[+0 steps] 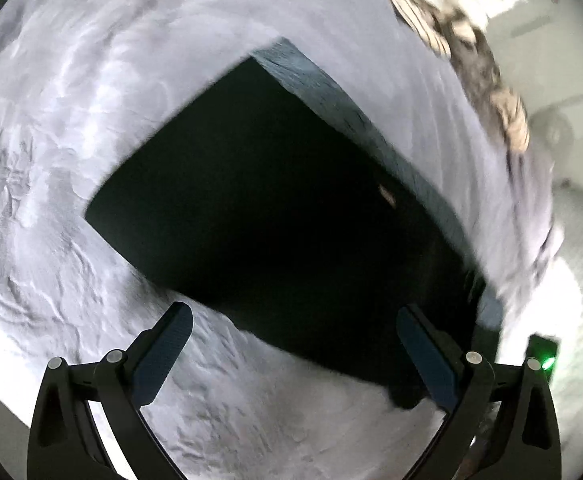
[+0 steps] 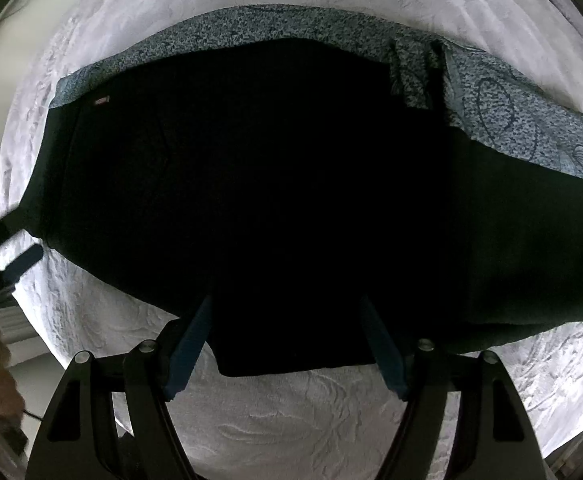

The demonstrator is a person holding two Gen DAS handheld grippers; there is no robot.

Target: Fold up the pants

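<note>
White bedspread [image 2: 291, 432], dark pants [image 2: 271, 200] flat

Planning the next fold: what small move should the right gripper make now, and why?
Probably ease the right hand-held gripper down and close on the near edge of the black pants. Its fingers stand open astride that edge, holding nothing, and the pants lie flat on the white bedspread, so a grip seems needed before any fold.
</note>
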